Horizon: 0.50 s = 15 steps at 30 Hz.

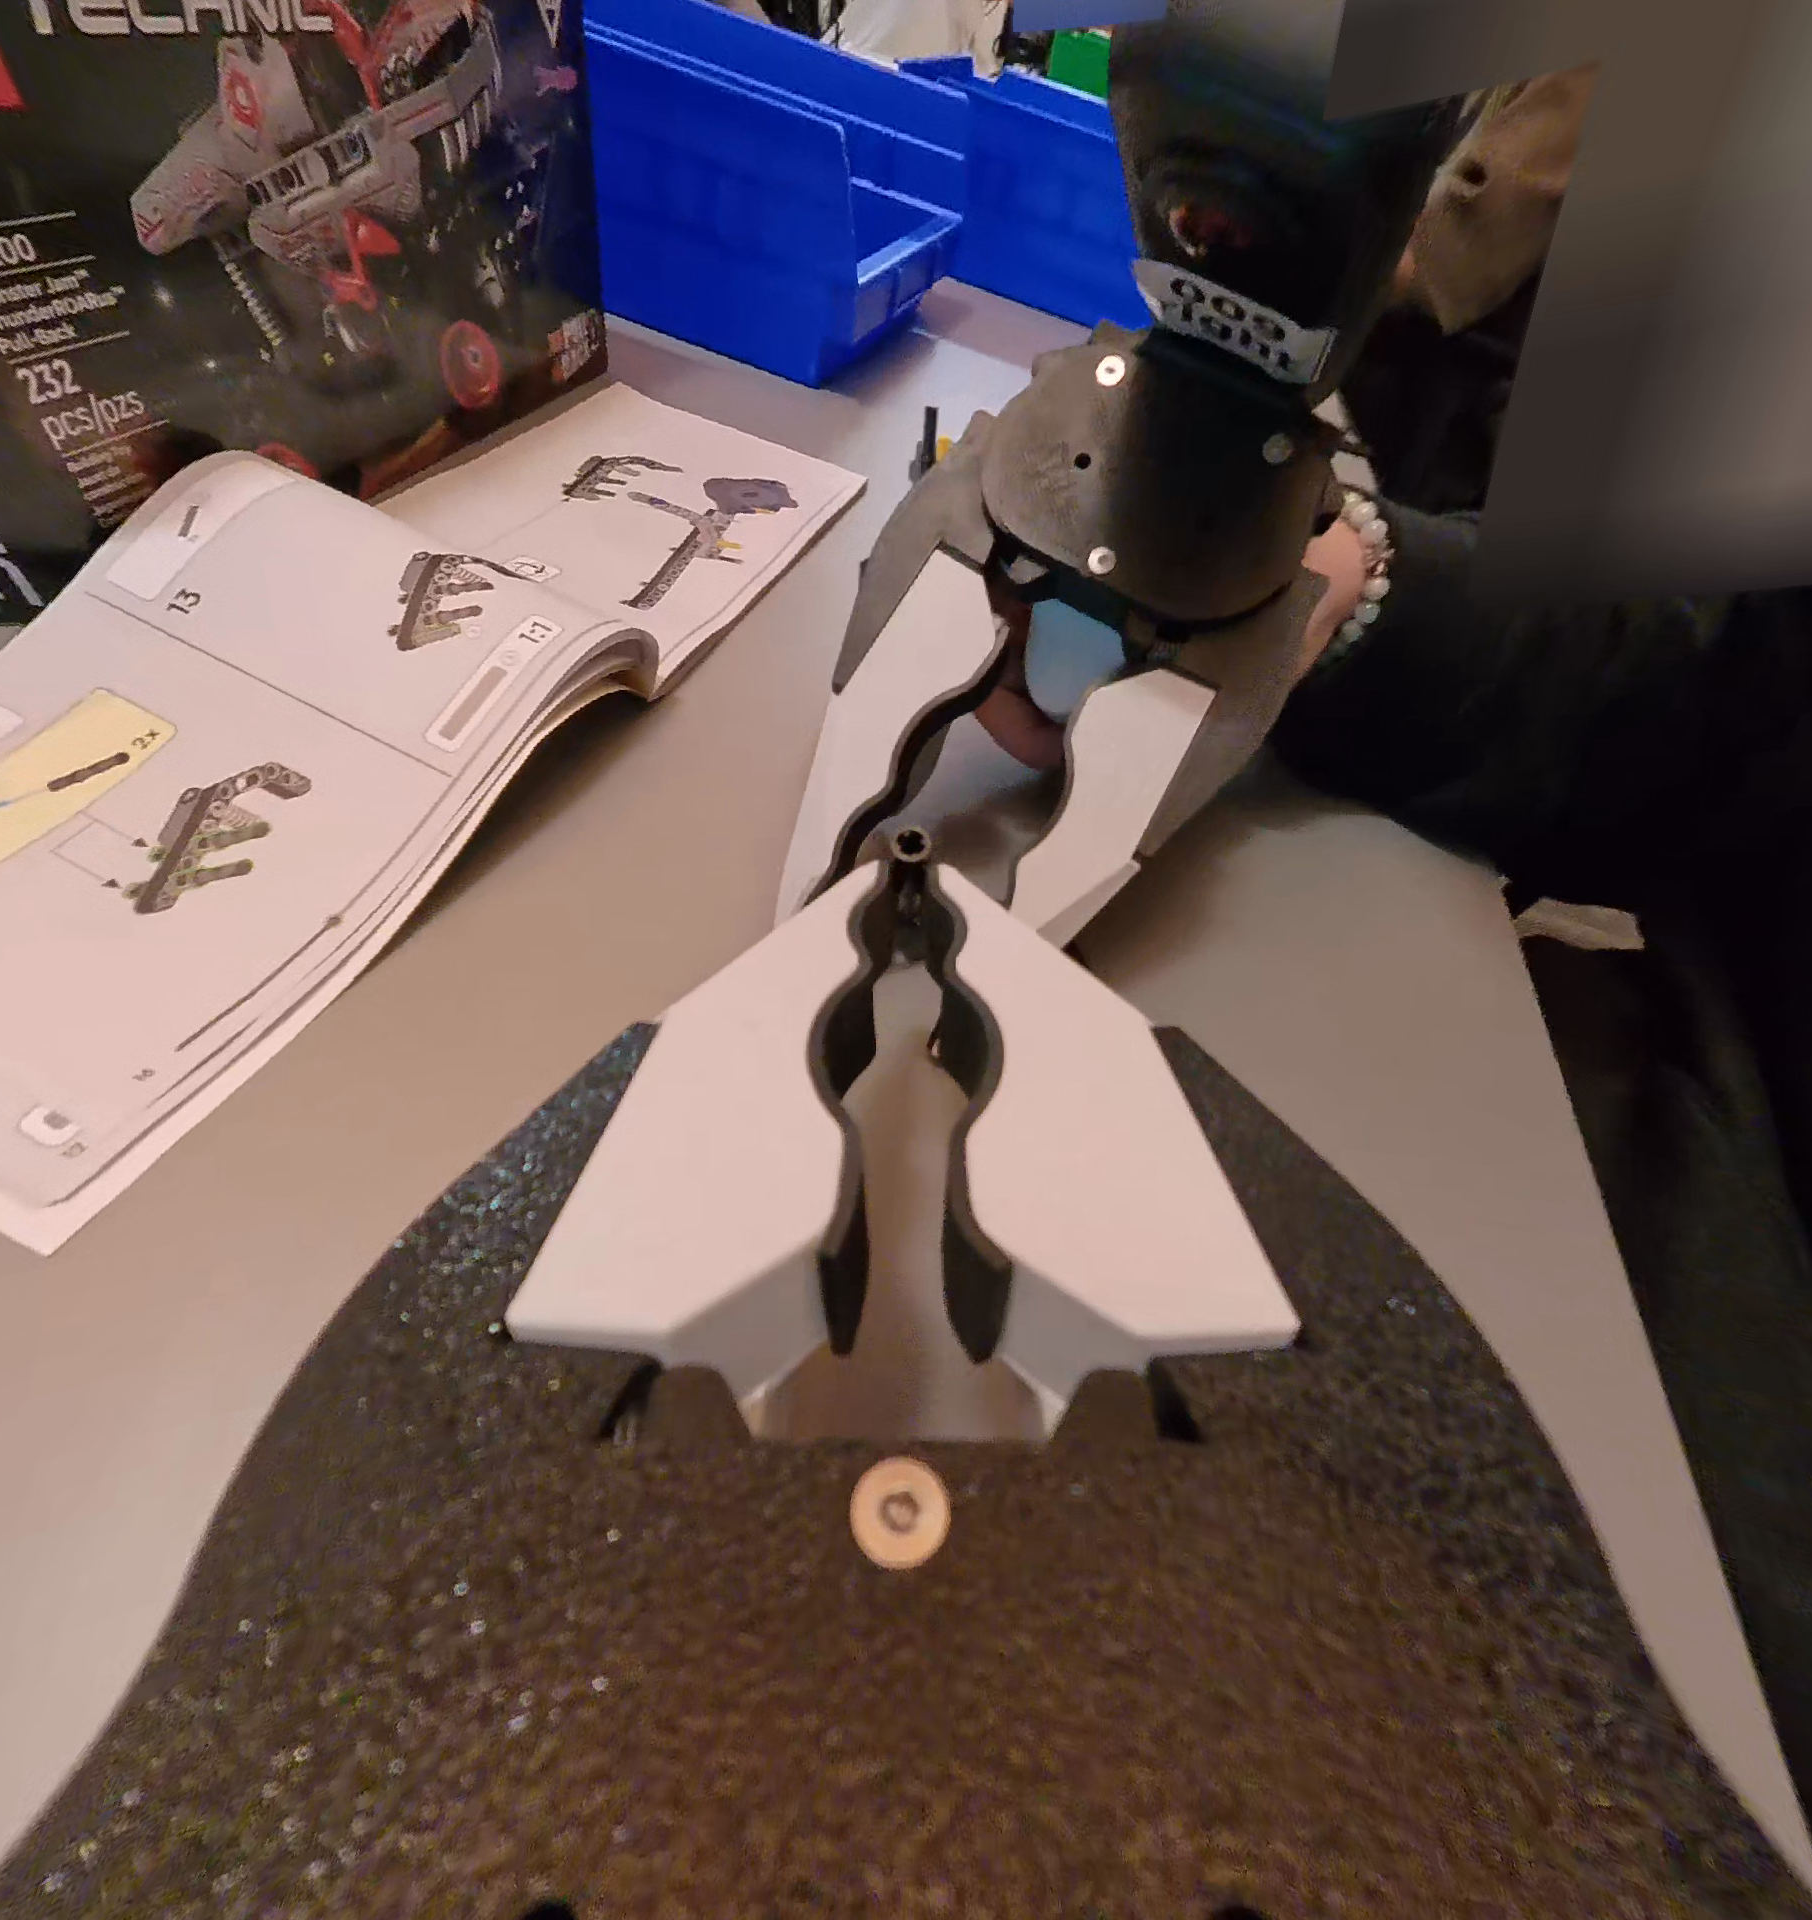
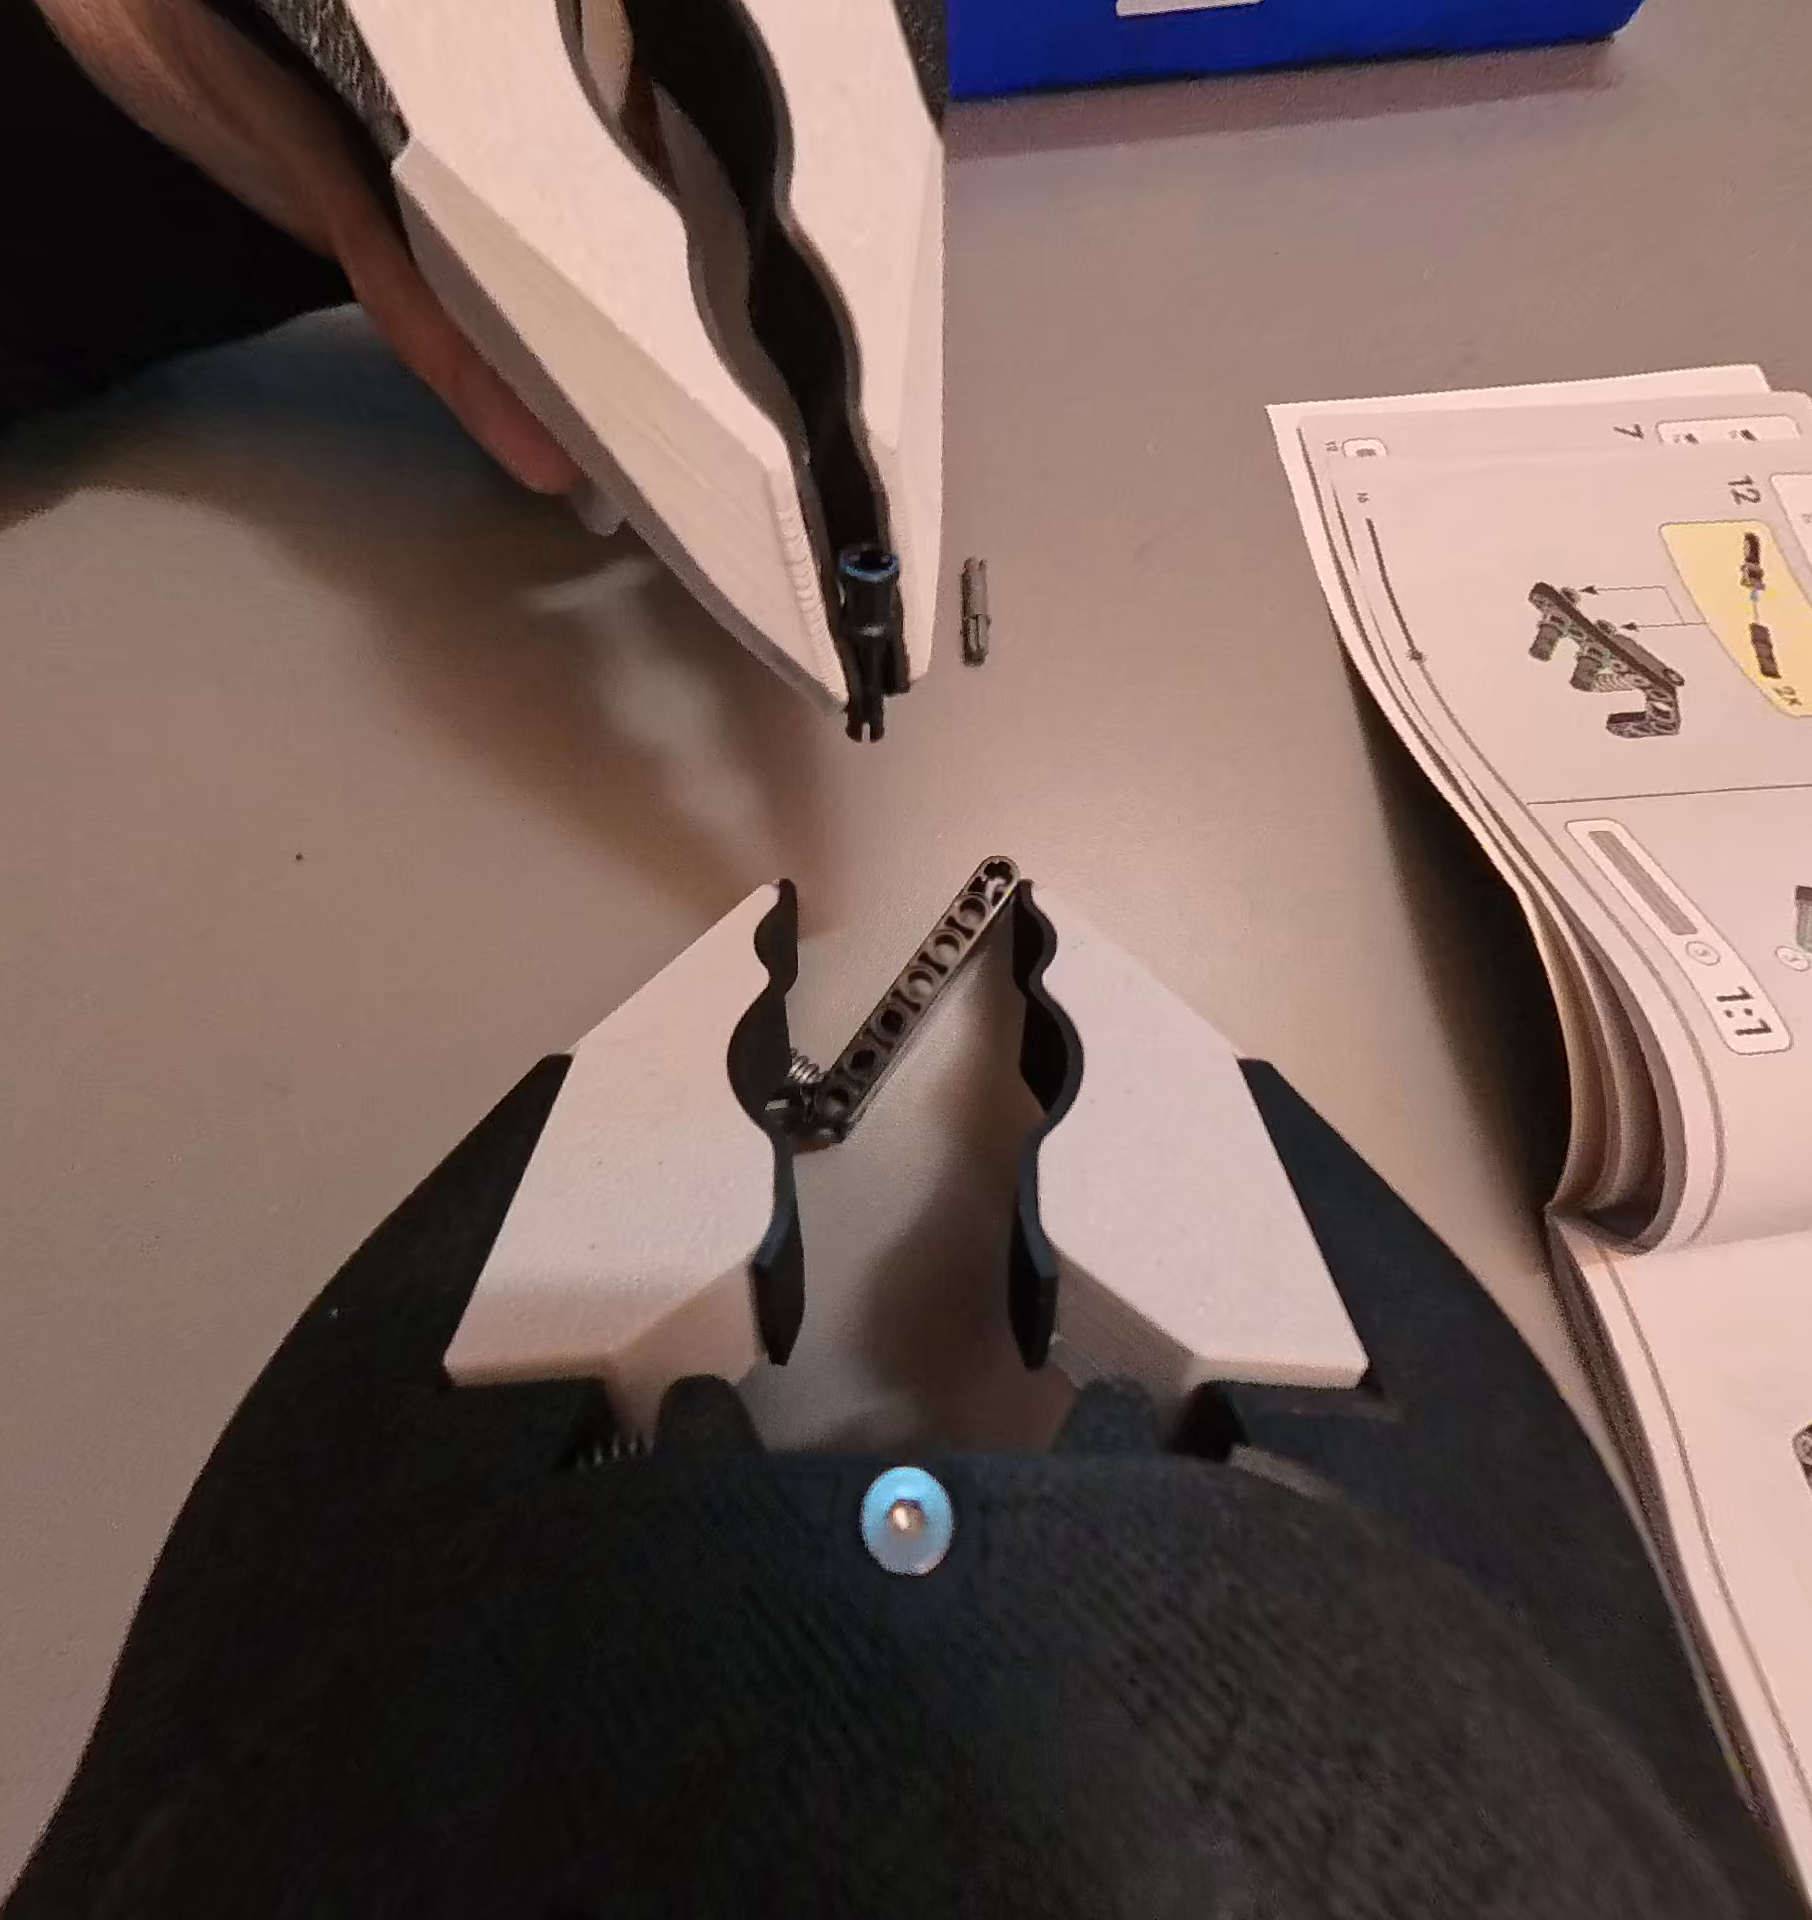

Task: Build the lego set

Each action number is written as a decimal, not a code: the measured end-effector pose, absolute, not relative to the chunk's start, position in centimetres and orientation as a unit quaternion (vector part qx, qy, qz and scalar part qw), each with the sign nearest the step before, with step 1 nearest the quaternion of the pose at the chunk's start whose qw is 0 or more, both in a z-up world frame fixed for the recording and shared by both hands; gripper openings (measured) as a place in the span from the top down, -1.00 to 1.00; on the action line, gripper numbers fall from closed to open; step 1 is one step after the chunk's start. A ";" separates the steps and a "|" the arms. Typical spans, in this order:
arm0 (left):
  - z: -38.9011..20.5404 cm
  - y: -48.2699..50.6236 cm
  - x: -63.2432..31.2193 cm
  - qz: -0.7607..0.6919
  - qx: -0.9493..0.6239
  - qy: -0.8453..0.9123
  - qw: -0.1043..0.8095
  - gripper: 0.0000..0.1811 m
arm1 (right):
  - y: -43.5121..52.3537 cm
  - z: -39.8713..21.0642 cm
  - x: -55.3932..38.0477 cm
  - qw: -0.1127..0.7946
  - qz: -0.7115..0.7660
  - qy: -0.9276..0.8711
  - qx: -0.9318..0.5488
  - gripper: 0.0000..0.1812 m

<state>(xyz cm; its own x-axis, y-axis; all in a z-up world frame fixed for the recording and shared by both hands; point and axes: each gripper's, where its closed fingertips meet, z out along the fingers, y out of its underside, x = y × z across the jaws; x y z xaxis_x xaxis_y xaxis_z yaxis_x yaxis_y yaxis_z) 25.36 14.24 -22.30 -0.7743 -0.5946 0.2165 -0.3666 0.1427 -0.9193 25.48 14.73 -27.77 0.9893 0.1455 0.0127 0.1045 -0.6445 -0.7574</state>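
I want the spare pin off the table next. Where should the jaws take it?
Grip the pin across its middle, coming from straight above. It lies flat and alone on the table, its length pointing away from the right gripper, so both long sides look free.

The open booklet [image 1: 362,748] lies on the table [image 1: 206,1403]. Behind it stands the box [image 1: 258,229], with bins [image 1: 777,208] beside that. A loose pin [image 2: 975,623] lies apart from the booklet, beside the two grippers.
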 end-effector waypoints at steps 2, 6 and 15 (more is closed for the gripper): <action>-22.5 14.2 25.4 -0.564 -0.316 0.755 0.106 0.97 | 14.6 -27.5 25.8 0.421 0.025 -0.054 -0.905 0.57; -22.3 14.2 25.5 -0.566 -0.313 0.754 0.115 0.97 | 14.3 -27.1 26.4 0.427 0.053 -0.011 -0.903 0.66; -22.3 14.2 25.6 -0.565 -0.315 0.754 0.117 0.97 | 14.1 -27.6 26.0 0.415 0.083 0.003 -0.906 0.94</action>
<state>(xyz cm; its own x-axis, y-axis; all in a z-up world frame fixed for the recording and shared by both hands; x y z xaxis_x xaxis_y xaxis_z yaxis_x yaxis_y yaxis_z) 25.56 14.20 -22.30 -0.7744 -0.6069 0.1789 -0.3421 0.1638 -0.9253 26.05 14.12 -27.57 0.9862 0.0642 -0.1528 -0.0739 -0.6548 -0.7522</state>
